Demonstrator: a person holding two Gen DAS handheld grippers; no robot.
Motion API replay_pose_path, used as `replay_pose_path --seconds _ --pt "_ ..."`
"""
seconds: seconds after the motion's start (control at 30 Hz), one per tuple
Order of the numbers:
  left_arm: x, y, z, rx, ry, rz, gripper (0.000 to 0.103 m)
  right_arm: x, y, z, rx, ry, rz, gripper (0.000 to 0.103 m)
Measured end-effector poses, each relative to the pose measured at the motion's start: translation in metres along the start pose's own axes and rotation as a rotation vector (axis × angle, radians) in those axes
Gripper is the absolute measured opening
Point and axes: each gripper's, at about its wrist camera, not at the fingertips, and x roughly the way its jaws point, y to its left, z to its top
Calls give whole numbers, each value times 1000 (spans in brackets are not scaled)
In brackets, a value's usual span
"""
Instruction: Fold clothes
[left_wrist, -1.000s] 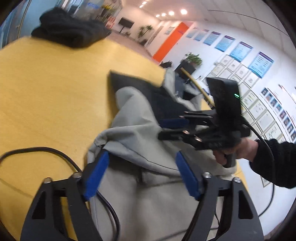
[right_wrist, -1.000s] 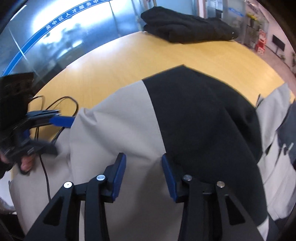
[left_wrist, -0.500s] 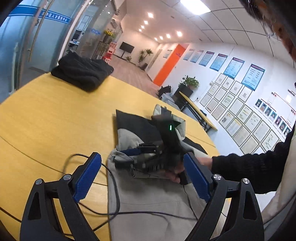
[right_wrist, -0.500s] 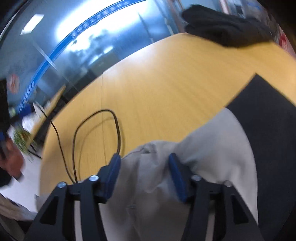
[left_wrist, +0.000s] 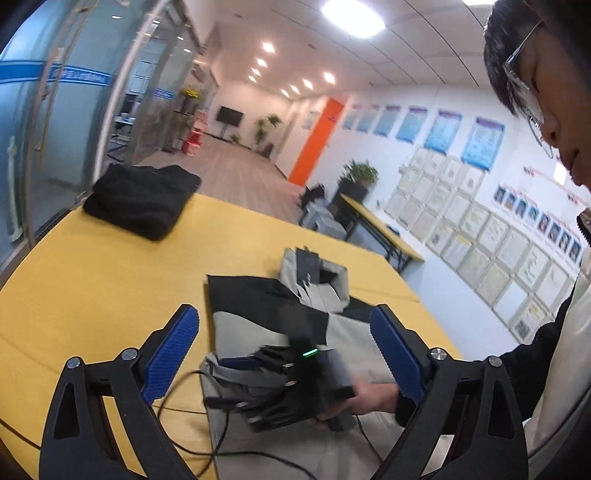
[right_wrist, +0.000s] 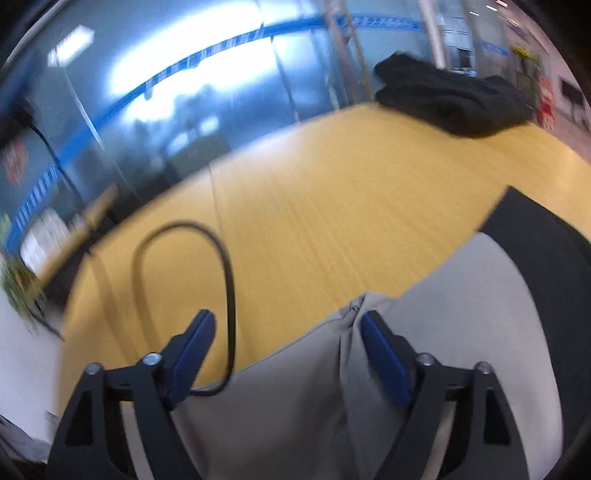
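A grey and black jacket lies on the yellow table. My left gripper is open and empty, raised well above the jacket. My right gripper is open and low over the jacket's grey hem, with a fabric fold beside its right finger. It also shows in the left wrist view, held in a hand over the grey part.
A folded black garment lies at the table's far corner; it also shows in the right wrist view. A black cable loops on the table next to the jacket's hem. A person's face is at the right. Glass walls stand behind the table.
My left gripper has lifted up and back from the jacket. My right gripper has slid left from the black panel to the grey hem and opened wider.
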Motion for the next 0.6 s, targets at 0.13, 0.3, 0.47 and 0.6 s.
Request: replay_pose_path --seconds 0.13,0.3,0.47,0.6 --pt "38 -23 -1 101 133 -69 96 -97 -6 -50 146 -157 -72 82" --pt "136 -30 -27 203 310 -138 97 -211 -35 -136 254 -164 -421 82" --pt "227 2 -79 189 559 -51 93 -260 -83 -210 422 -22 -673 81" --pt "226 15 -96 139 530 -49 93 -281 -100 -260 564 -11 -755 80"
